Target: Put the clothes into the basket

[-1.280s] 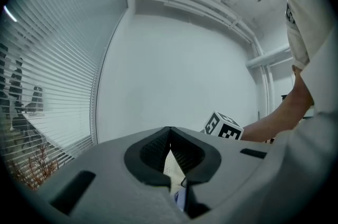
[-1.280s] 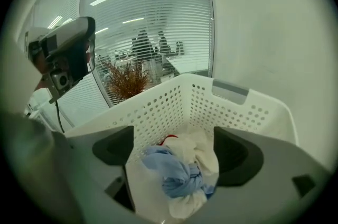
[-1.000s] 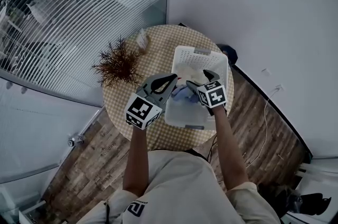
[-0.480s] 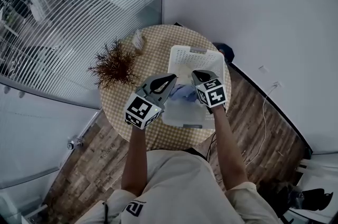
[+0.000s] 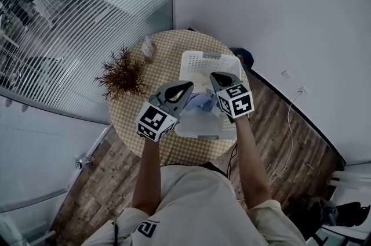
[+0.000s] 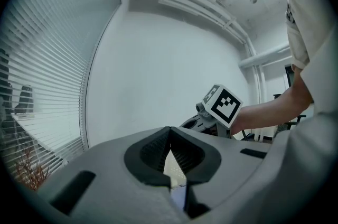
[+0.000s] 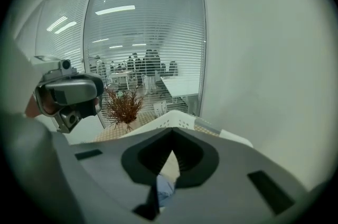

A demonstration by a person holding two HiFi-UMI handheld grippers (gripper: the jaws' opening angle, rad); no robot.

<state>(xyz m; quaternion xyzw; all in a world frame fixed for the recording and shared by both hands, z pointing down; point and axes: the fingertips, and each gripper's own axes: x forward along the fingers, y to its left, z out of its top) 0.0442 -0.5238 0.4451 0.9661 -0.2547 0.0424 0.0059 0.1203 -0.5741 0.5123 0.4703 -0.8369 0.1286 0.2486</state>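
I hold a grey gripper in each hand over the round table with the tan checked cloth (image 5: pixel 168 44). The white plastic basket with little holes (image 5: pixel 200 55) sits on the side of the table nearest the white wall.

My right gripper (image 5: pixel 214 76) tips down a little over the basket. Its two fingers are pressed together, and a bit of the soft light blue cloth (image 5: pixel 203 102) shows in the thin slit between them, so I am pinching it. The blue cloth hangs above the middle of the basket, just beside my right gripper, between my two grippers.

My left gripper (image 5: pixel 187 86) lies flat and points across the table at the basket. Its fingers are pressed together at the tips too. A little blue shows through its slit, but I cannot tell if that cloth is caught in it or only lies below.

A spiky reddish-brown dried plant (image 5: pixel 123 73) stands on the table on my left, near the window blinds (image 5: pixel 69 24).
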